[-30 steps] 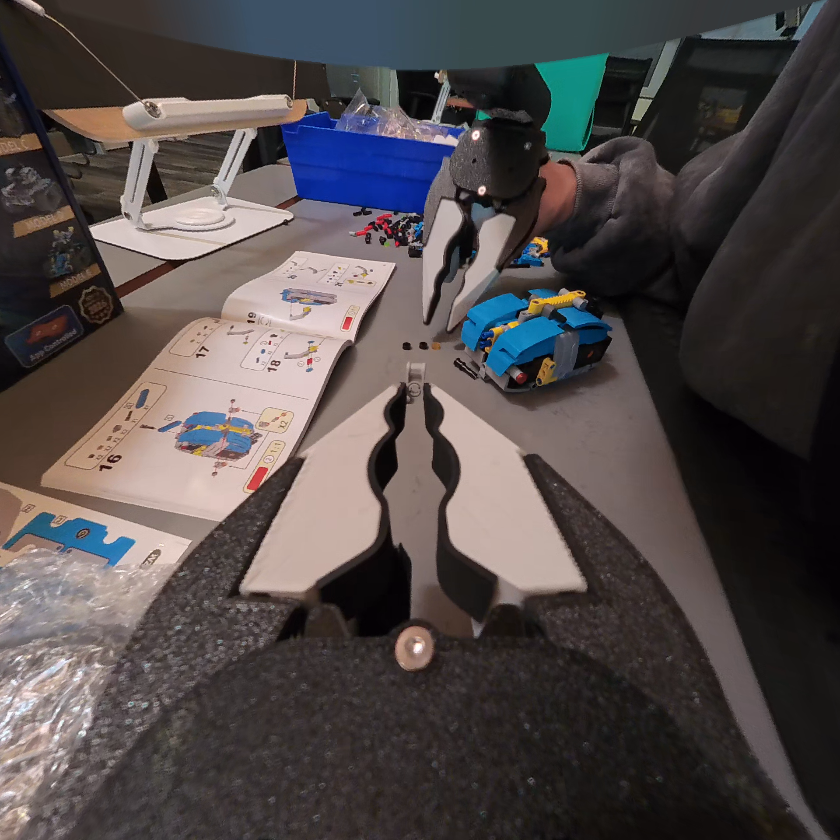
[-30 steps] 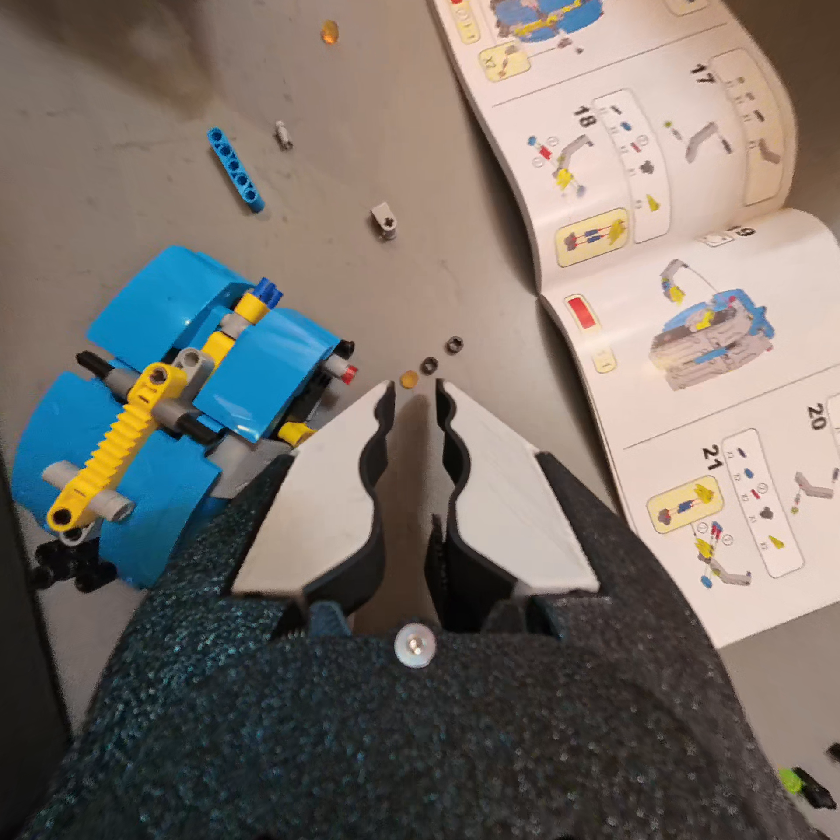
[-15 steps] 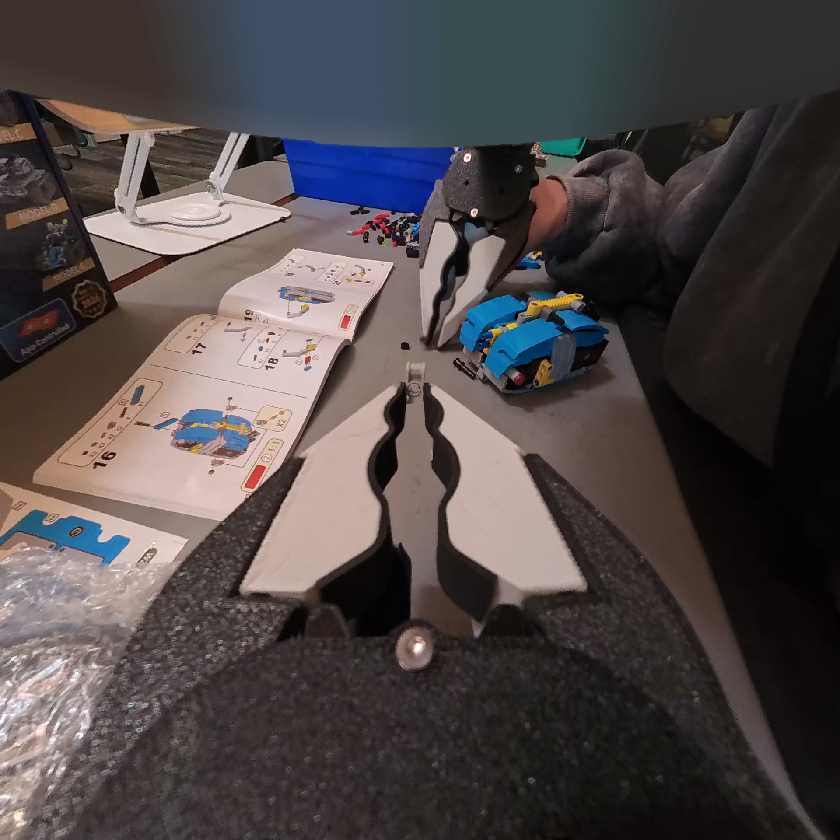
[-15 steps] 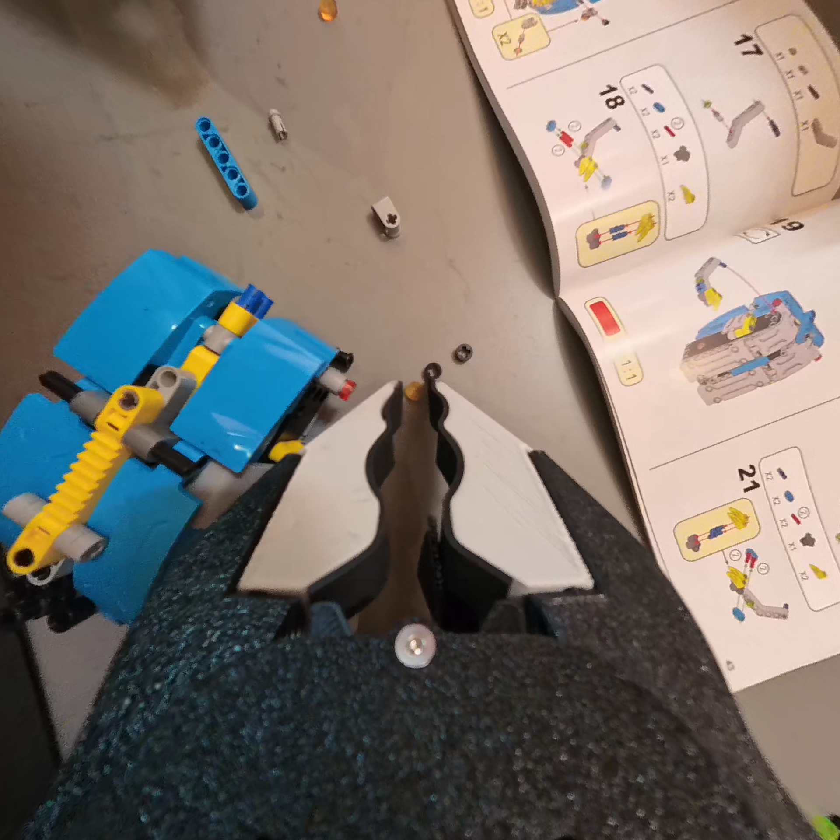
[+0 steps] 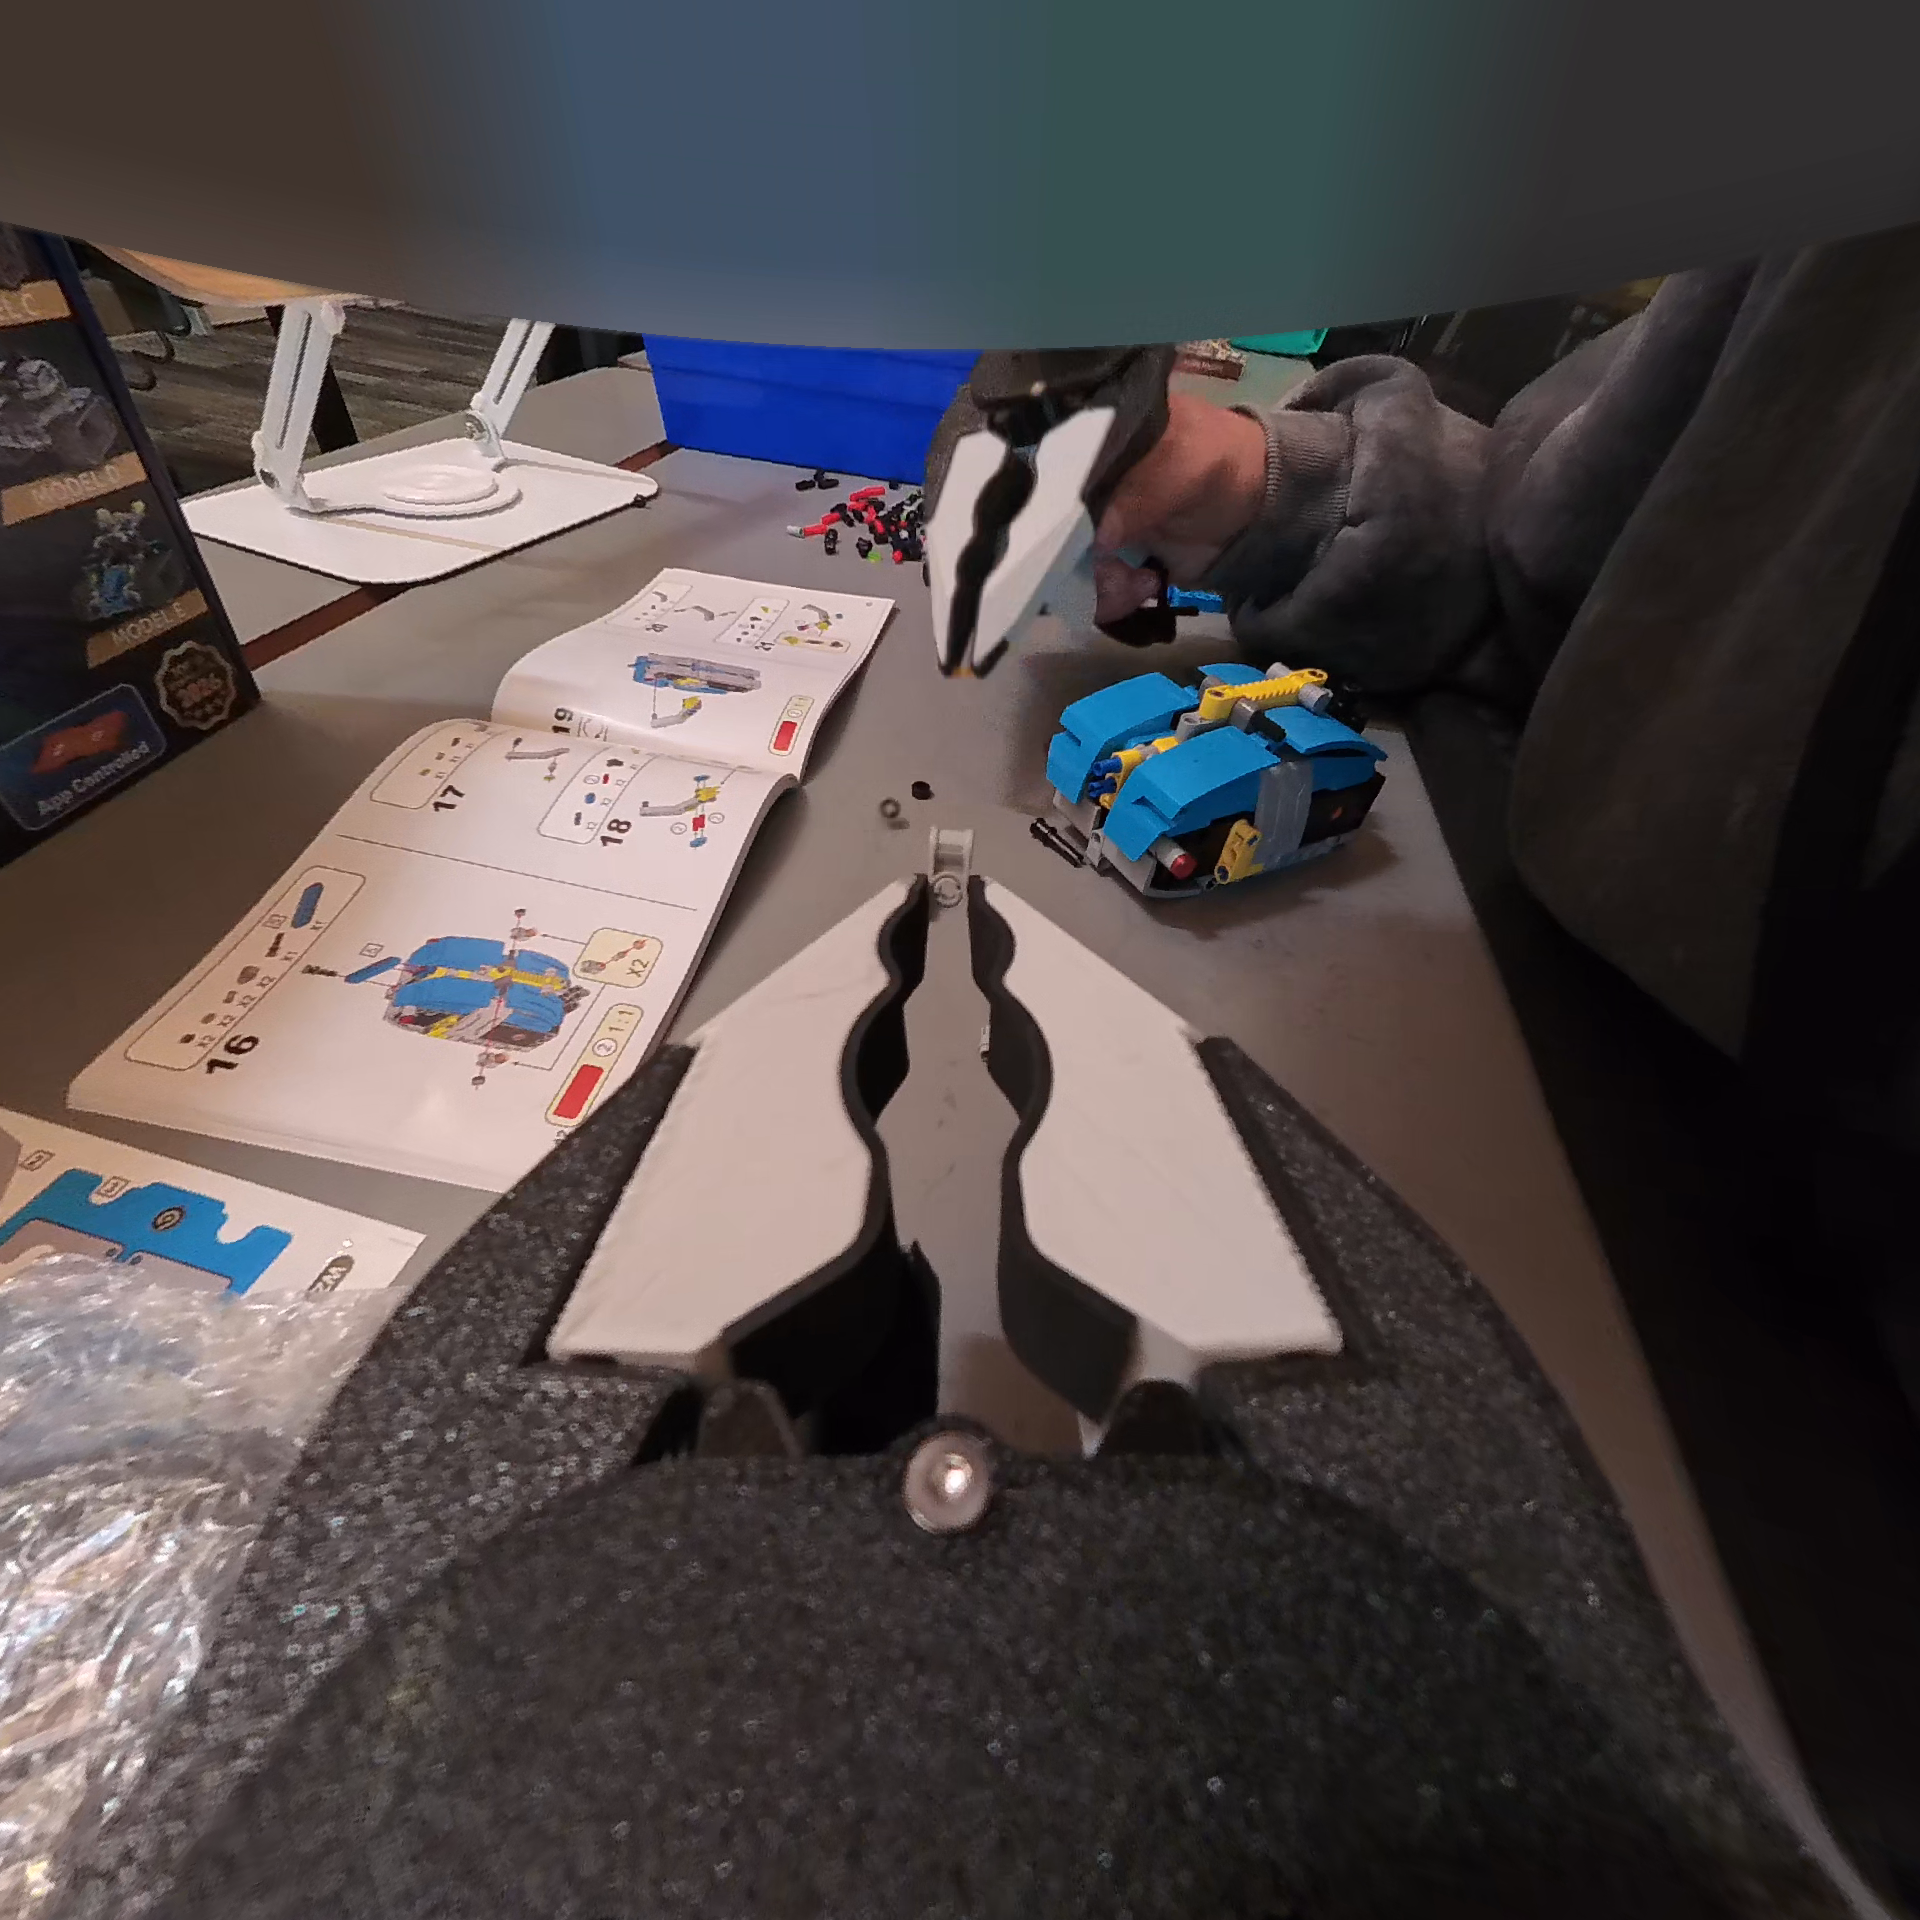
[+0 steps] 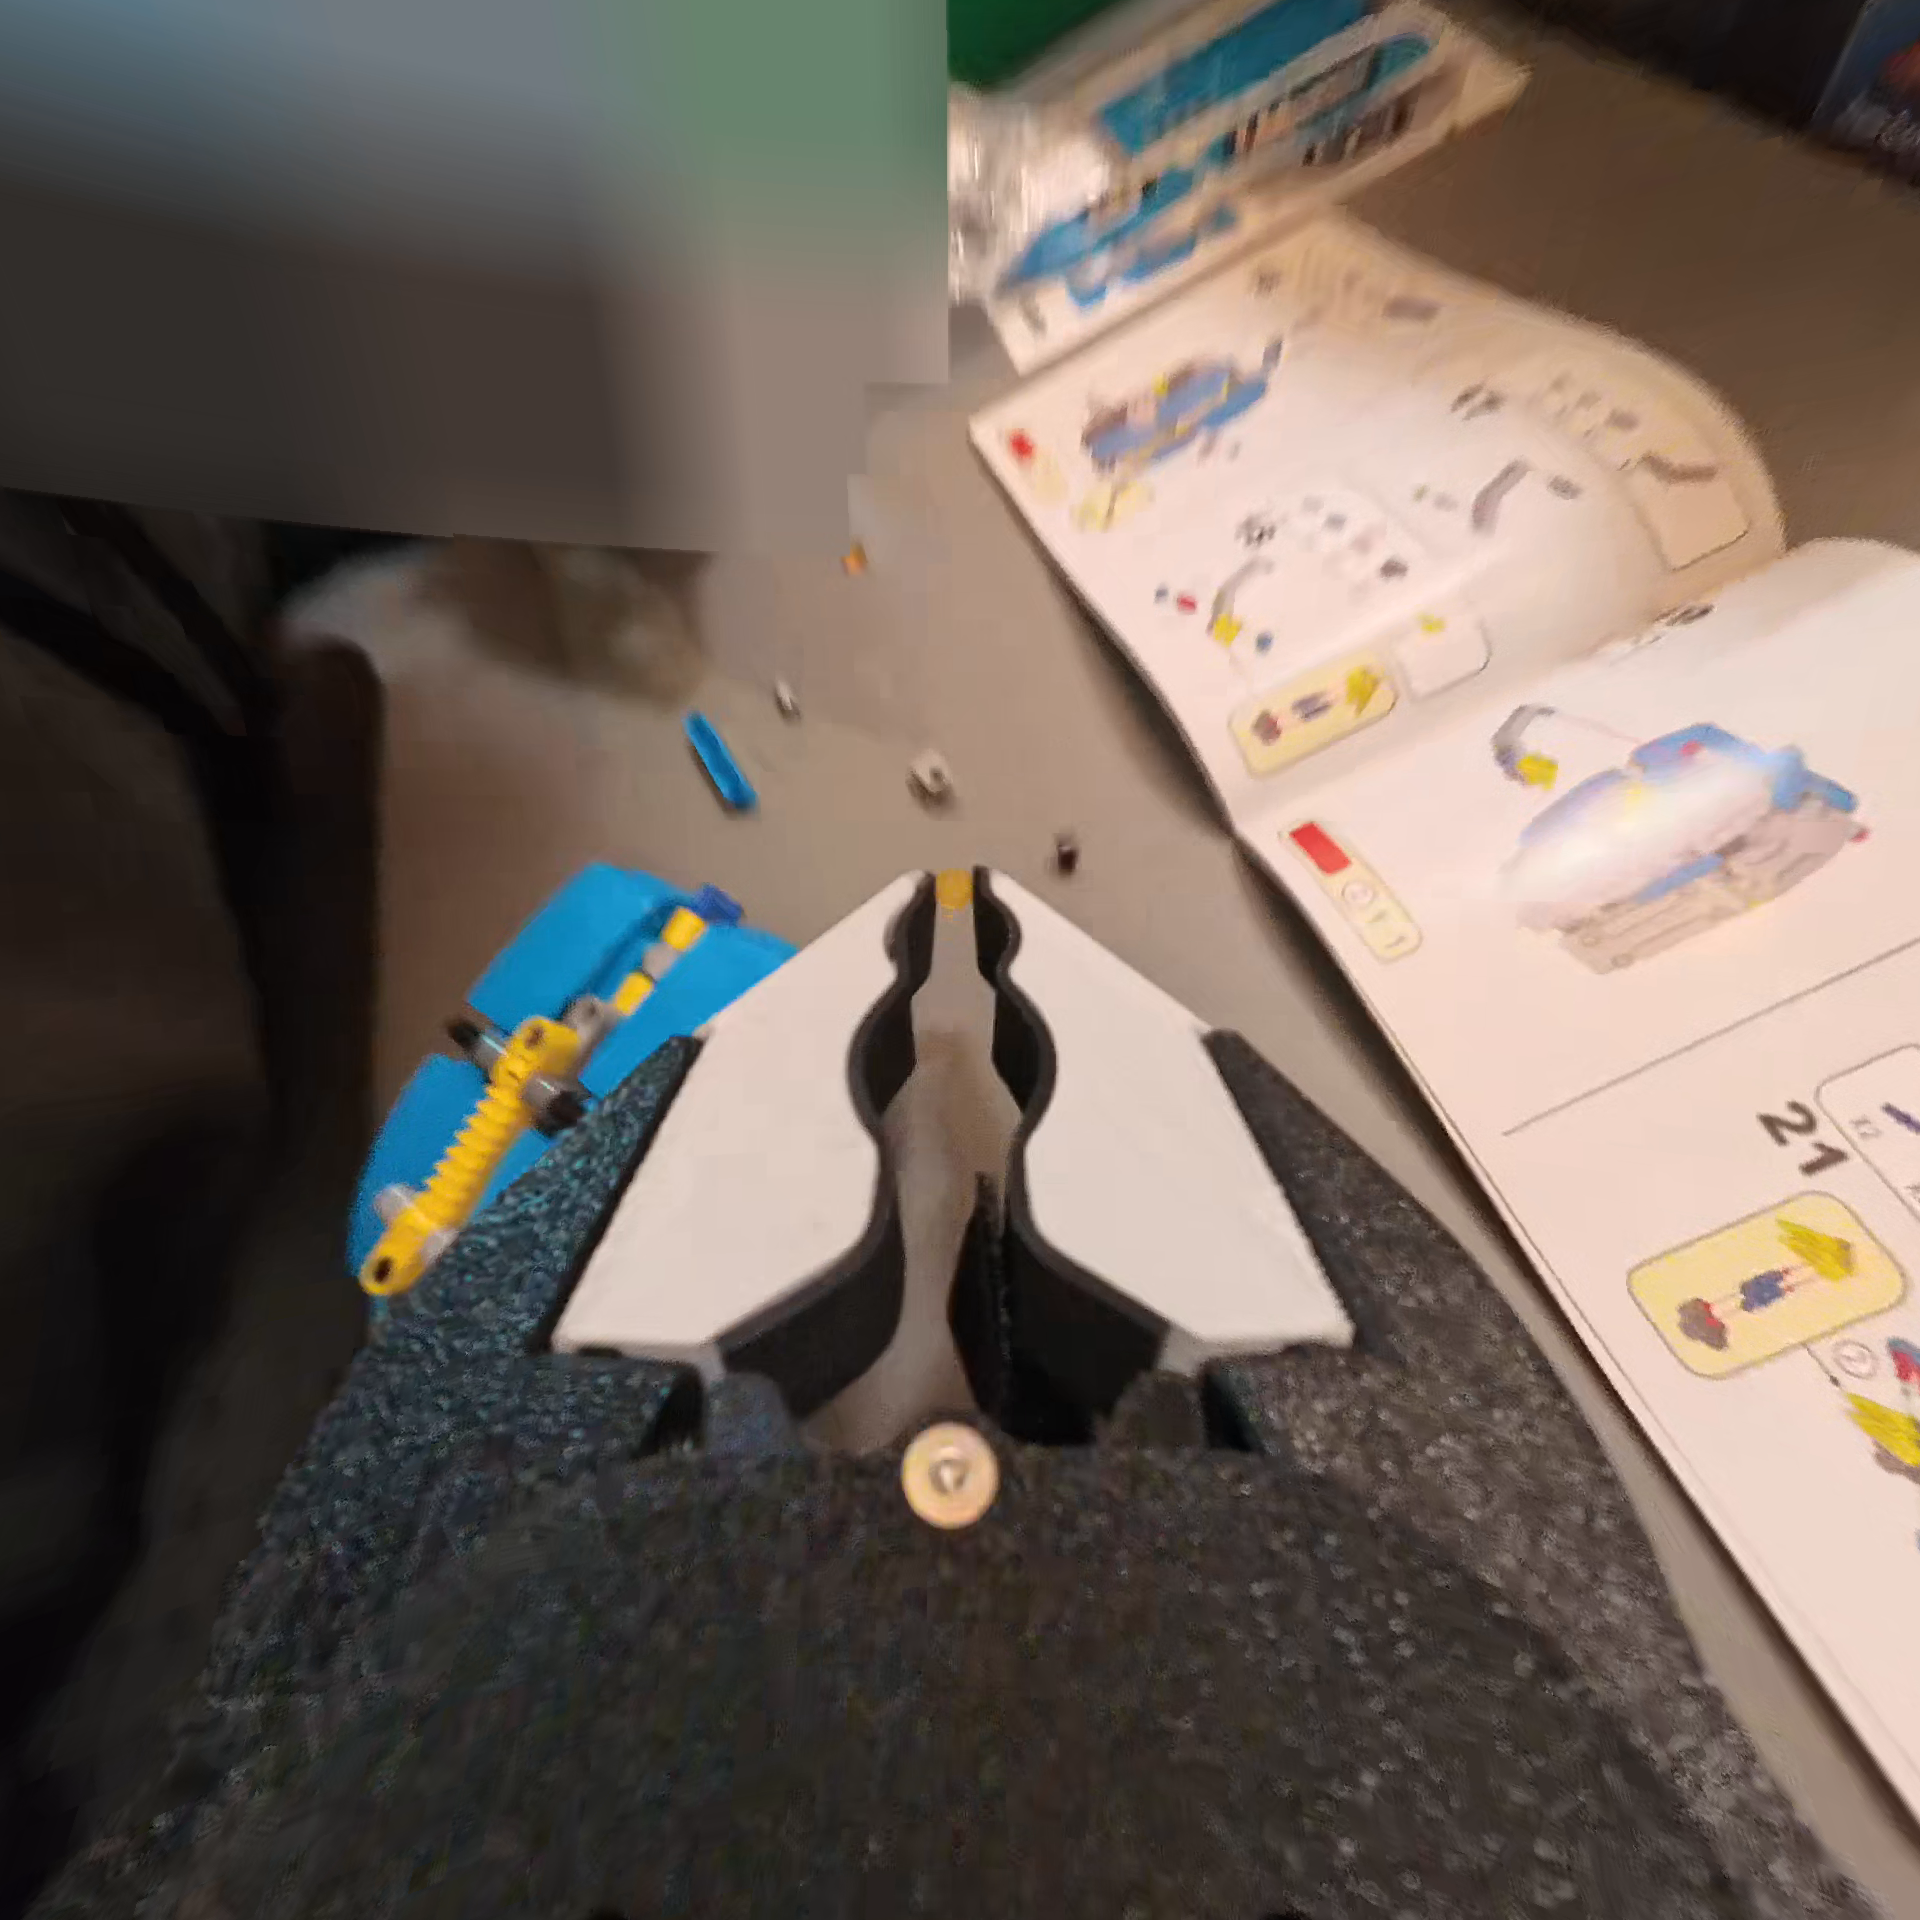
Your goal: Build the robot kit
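Note:
My right gripper [image 6: 952, 883] is shut on a small yellow round stud [image 6: 952, 890] pinched at its fingertips. The left wrist view shows it [image 5: 961, 665] lifted above the grey table, near the blue and yellow brick car [image 5: 1210, 774]. Two small black rings [image 5: 904, 800] lie on the table below it. My left gripper [image 5: 948, 894] hovers low with its fingers a narrow slit apart and grips nothing. A small grey connector [image 5: 951, 852] lines up with its tips. The right wrist view shows that connector [image 6: 930, 779] lying alone on the table.
An open instruction booklet [image 5: 499, 862] lies left of the car [image 6: 582, 997]. A blue beam [image 6: 719, 758], a small grey pin [image 6: 787, 698] and an orange stud [image 6: 854, 559] lie loose. A blue bin [image 5: 810, 405], loose pieces [image 5: 862, 520], a white stand [image 5: 416, 499], a box [image 5: 94, 623] and plastic wrap [image 5: 114, 1455] surround them. A sleeve [image 5: 1455, 499] is at the right. The grippers' ends are close to 15 centimetres from one another. The small grey pin [image 6: 787, 698] is about 9 centimetres from my left fingertips.
My right gripper came down on the row of three small pieces, closed on the yellow stud and lifted it off the table. My left gripper has stayed in place.

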